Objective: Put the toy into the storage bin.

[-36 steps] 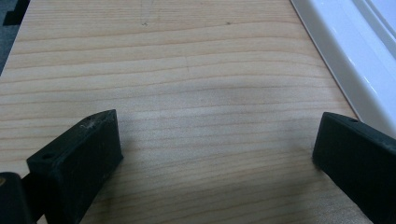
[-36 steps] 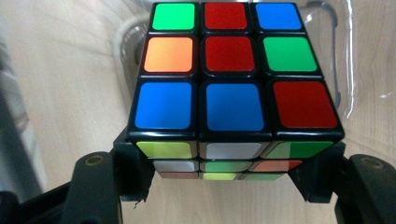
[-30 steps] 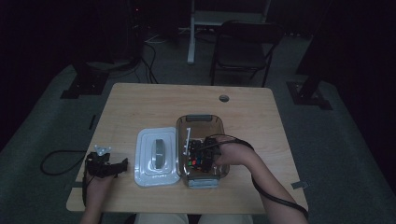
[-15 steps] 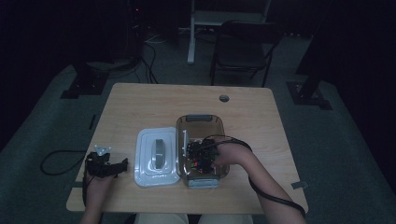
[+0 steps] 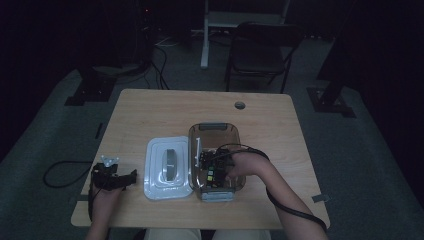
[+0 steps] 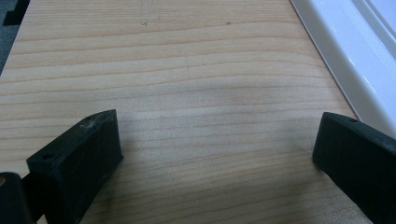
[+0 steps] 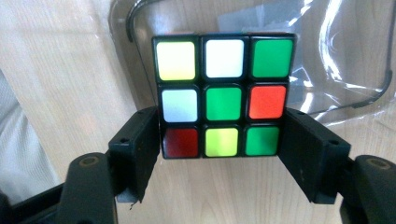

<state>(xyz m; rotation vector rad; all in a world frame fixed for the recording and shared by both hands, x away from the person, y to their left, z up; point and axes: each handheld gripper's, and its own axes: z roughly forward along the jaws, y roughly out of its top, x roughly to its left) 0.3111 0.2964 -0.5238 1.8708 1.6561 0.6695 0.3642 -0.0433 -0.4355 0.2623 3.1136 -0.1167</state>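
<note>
Right gripper (image 7: 224, 154) jaws clamped on cube (image 7: 224, 95); left gripper (image 6: 215, 154) jaws wide, empty.

A dim room: grey carpet (image 5: 360, 165), a wooden table (image 5: 165, 107), a dark chair (image 5: 260, 55) behind.

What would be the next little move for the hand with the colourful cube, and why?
Probably a small lift straight up. The right gripper has its jaws against both sides of the puzzle cube, which sits low inside the clear container. Rising first should clear the walls. The left gripper rests open over bare table.
</note>
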